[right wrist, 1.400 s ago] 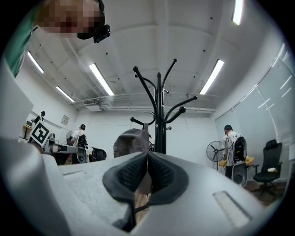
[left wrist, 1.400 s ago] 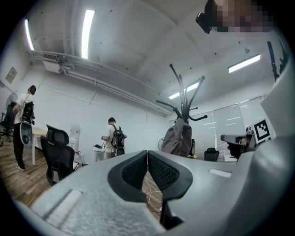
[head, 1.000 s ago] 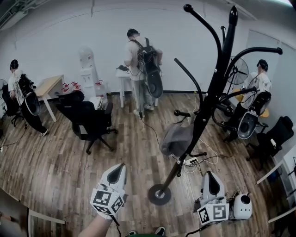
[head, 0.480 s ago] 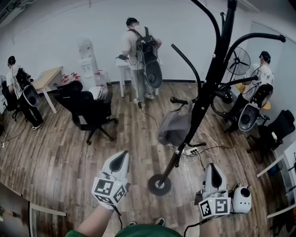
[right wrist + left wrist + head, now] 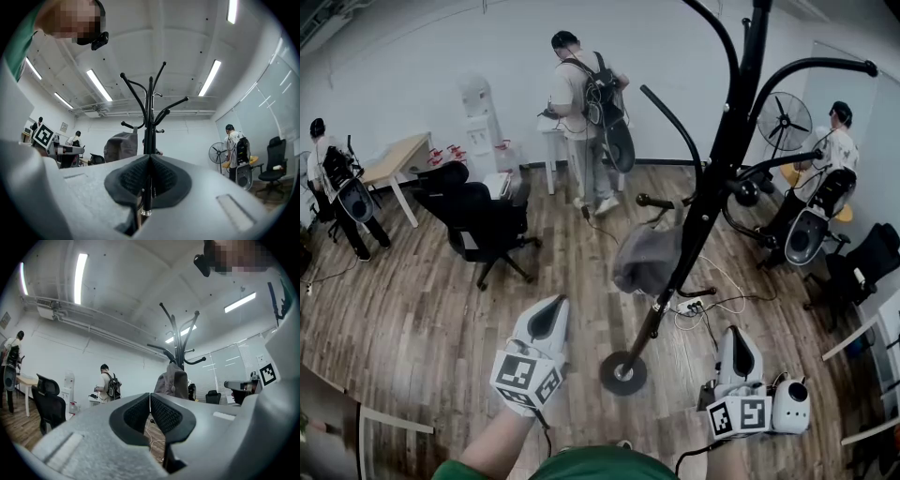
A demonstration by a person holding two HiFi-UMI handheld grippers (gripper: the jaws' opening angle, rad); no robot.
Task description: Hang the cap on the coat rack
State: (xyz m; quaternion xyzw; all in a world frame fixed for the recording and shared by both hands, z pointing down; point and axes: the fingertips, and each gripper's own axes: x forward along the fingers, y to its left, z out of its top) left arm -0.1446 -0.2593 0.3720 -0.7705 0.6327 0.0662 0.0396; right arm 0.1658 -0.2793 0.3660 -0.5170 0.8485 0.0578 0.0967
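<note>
The grey fabric cap (image 5: 649, 261) already hangs on a low hook of the black metal coat rack (image 5: 715, 169), so I judge the task all but done. The left tool (image 5: 549, 317) and right tool (image 5: 739, 352), each with jaws closed on nothing and held low either side of the rack's round base, should draw away without brushing the pole or jolting the cap. The fabric covers its hook, so how securely it sits cannot be told, and the head view cuts off the rack's top.

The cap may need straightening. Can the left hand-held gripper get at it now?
Probably: only bare floor lies between the left hand-held gripper and the hanging cap, but its jaws are shut.
</note>
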